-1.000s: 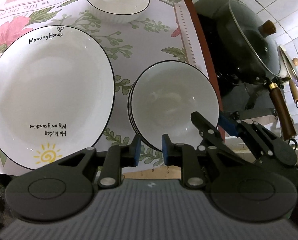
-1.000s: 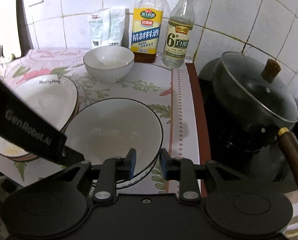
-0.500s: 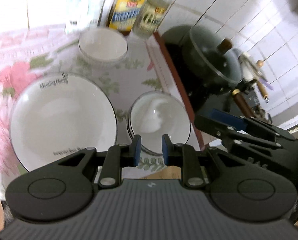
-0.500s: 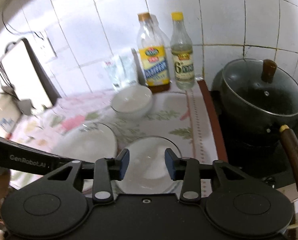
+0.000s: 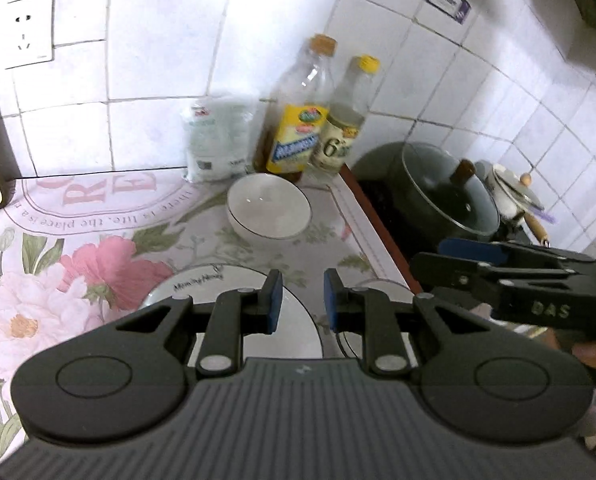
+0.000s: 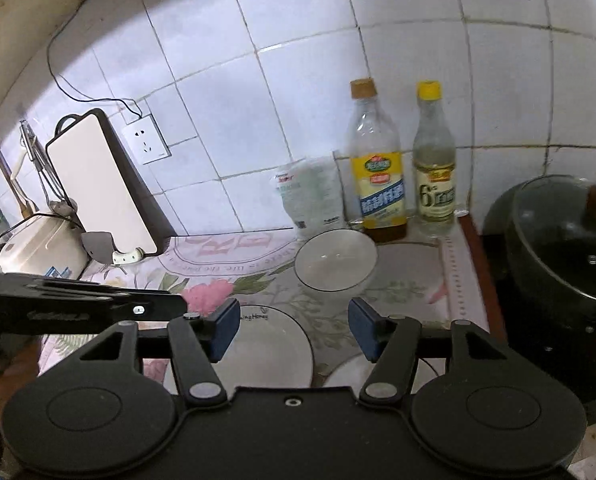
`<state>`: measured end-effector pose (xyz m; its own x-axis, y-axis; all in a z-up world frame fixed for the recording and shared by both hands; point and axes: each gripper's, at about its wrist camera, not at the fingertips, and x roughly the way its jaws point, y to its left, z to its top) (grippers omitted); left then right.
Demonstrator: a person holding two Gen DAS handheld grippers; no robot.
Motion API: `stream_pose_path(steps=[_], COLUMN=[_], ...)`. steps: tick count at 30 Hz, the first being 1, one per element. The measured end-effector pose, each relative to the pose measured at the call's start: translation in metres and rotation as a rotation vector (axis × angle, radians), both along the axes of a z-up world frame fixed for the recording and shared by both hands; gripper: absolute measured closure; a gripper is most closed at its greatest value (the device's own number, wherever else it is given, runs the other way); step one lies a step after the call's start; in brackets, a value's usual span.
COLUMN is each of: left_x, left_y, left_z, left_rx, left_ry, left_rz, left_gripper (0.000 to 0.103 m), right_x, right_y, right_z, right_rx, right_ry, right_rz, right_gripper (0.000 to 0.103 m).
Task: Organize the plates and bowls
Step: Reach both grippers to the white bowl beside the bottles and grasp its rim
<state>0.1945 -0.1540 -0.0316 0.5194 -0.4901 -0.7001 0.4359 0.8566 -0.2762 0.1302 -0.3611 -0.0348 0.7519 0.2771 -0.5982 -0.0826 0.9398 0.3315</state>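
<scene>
Left wrist view: the left gripper (image 5: 299, 300) hangs nearly pressed together, empty, angled down over the large plate (image 5: 202, 284); the lone bowl (image 5: 268, 211) sits at twelve o'clock.

Right wrist view: the right gripper (image 6: 294, 330) is spreading, empty. I'd take the bowl's (image 6: 335, 260) near rim squarely, at twelve o'clock.
</scene>
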Motion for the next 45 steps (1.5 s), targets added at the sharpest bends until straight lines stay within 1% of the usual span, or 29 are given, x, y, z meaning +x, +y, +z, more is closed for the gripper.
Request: stream_pose_path(steps=[2,3,5,6,8,10,13,16,18,20,22,26,31,33,35,36,39,40,41,42,43,45], left_x=[0.011,0.017,0.030,0.036,0.051,0.067,0.087,0.110,0.124,0.138,0.152,0.175,0.192,0.196,0.197,0.198,0.201,0.202,0.202,0.203,0.201,0.198], left_y=[0.006,0.008,0.010,0.009,0.008,0.005,0.000,-0.009,-0.014,-0.021,-0.029,-0.043,-0.051,-0.050,-0.048,-0.049,-0.052,-0.052,-0.052,-0.054,-0.056,-0.059], left_z=[-0.002,-0.004,-0.009,-0.014,-0.026,-0.039,-0.058,-0.072,-0.080,-0.089,-0.099,-0.120,-0.143,-0.149,-0.150,-0.151,-0.154,-0.156,-0.158,-0.160,-0.162,-0.161], left_rx=[-0.003,-0.002,-0.008,-0.012,-0.015,-0.033,-0.036,0.003,0.026,0.032,0.046,0.093,0.074,0.017,-0.012,-0.010,0.014,0.012,0.010,0.022,0.048,0.059], left_ry=[-0.007,-0.013,-0.019,-0.020,-0.006,0.015,0.038,0.038,0.046,0.061,0.086,0.136,0.210,0.255,0.267,0.267,0.283,0.289,0.298,0.304,0.302,0.279], left_rz=[0.018,0.029,0.052,0.066,0.084,0.098,0.104,0.083,0.090,0.075,0.075,0.089,0.112,0.137,0.166,0.173,0.194,0.195,0.197,0.200,0.199,0.195], left_gripper=[0.080,0.078,0.066,0.064,0.063,0.062,0.062,0.062,0.062,0.062,0.062,0.060,0.061,0.062,0.063,0.063,0.065,0.071,0.083,0.087,0.090,0.090], right_x=[0.014,0.021,0.040,0.049,0.063,0.078,0.101,0.122,0.135,0.146,0.157,0.175,0.189,0.192,0.194,0.194,0.195,0.195,0.195,0.196,0.196,0.196], right_y=[0.000,-0.002,-0.009,-0.012,-0.016,-0.017,-0.022,-0.029,-0.035,-0.041,-0.044,-0.043,-0.043,-0.042,-0.040,-0.040,-0.042,-0.043,-0.043,-0.043,-0.041,-0.040], right_z=[-0.003,-0.007,-0.019,-0.025,-0.039,-0.052,-0.073,-0.091,-0.102,-0.114,-0.124,-0.139,-0.156,-0.161,-0.164,-0.165,-0.166,-0.166,-0.167,-0.167,-0.167,-0.166], right_rx=[0.043,0.081,0.182,0.224,0.272,0.301,0.327,0.346,0.354,0.384,0.400,0.395,0.389,0.387,0.375,0.373,0.378,0.382,0.381,0.368,0.342,0.321], right_ry=[0.021,0.040,0.110,0.144,0.180,0.217,0.272,0.319,0.349,0.377,0.399,0.430,0.458,0.459,0.461,0.459,0.446,0.438,0.433,0.433,0.435,0.430], right_rz=[-0.005,-0.015,-0.032,-0.045,-0.084,-0.109,-0.151,-0.189,-0.222,-0.247,-0.273,-0.296,-0.330,-0.337,-0.344,-0.348,-0.352,-0.351,-0.348,-0.353,-0.356,-0.348], right_gripper=[0.038,0.038,0.038,0.038,0.038,0.038,0.038,0.038,0.038,0.038,0.038,0.038,0.040,0.042,0.048,0.049,0.062,0.070,0.076,0.081,0.085,0.086])
